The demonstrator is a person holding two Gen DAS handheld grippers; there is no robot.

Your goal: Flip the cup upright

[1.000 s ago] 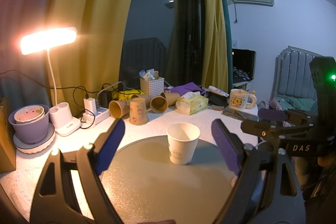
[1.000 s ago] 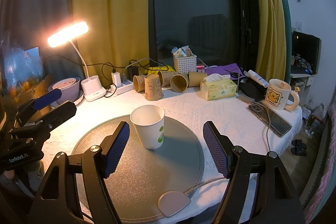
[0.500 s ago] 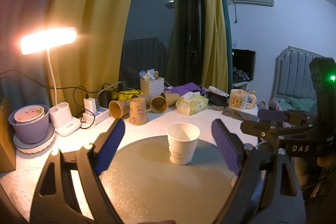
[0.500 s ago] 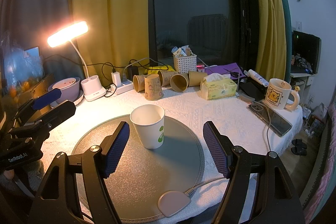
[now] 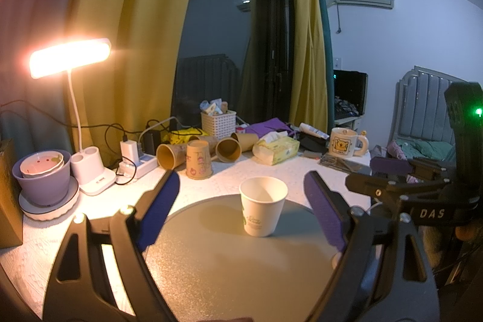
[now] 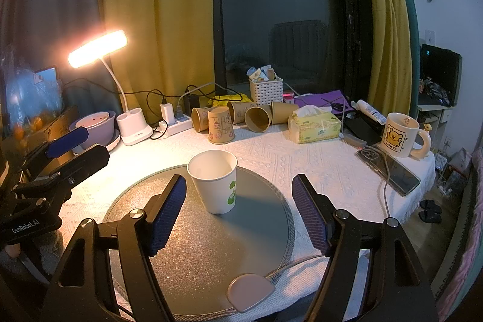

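A white paper cup [image 5: 262,205] with green print stands upright, mouth up, on a round grey mat [image 5: 217,264]; it also shows in the right wrist view [image 6: 215,180] on the same mat [image 6: 199,249]. My left gripper [image 5: 244,210] is open and empty, its blue pads wide apart just short of the cup. My right gripper [image 6: 238,215] is open and empty, the cup just beyond its fingertips. Each gripper shows in the other's view, the right one [image 5: 416,189] at the right edge and the left one [image 6: 54,168] at the left edge.
Brown paper cups [image 6: 220,125] stand and lie at the table's back. Beside them are a tissue pack [image 6: 315,127], a white basket [image 6: 265,89], a lit desk lamp [image 6: 132,122], a power strip [image 6: 175,122] and purple bowls [image 6: 96,127]. A yellow-bear mug [image 6: 400,135] and a phone [image 6: 389,171] lie right.
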